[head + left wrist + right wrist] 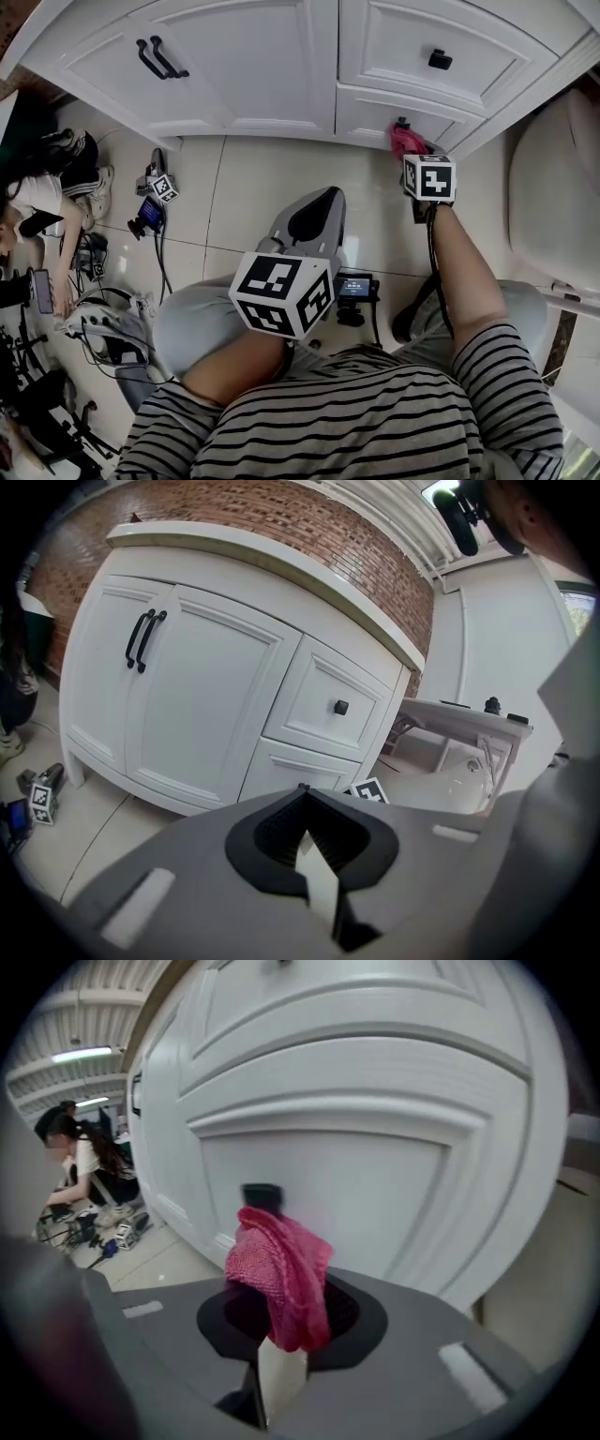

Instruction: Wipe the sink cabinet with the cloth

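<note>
The white sink cabinet (281,66) fills the top of the head view, with double doors at left and two drawers at right. My right gripper (412,155) is shut on a pink cloth (281,1274) and holds it against the lower drawer (356,1194), just below its black knob (262,1193). The pink cloth (407,141) also shows in the head view at the drawer's front. My left gripper (314,220) hangs back over the floor, shut with nothing in it; the left gripper view looks at the cabinet (206,696) from a distance.
A white toilet (553,187) stands close on the right. On the tiled floor at left lie a spare gripper (157,192), cables and gear, and a person (37,202) sits there. A bathtub (459,761) is behind the cabinet's right end.
</note>
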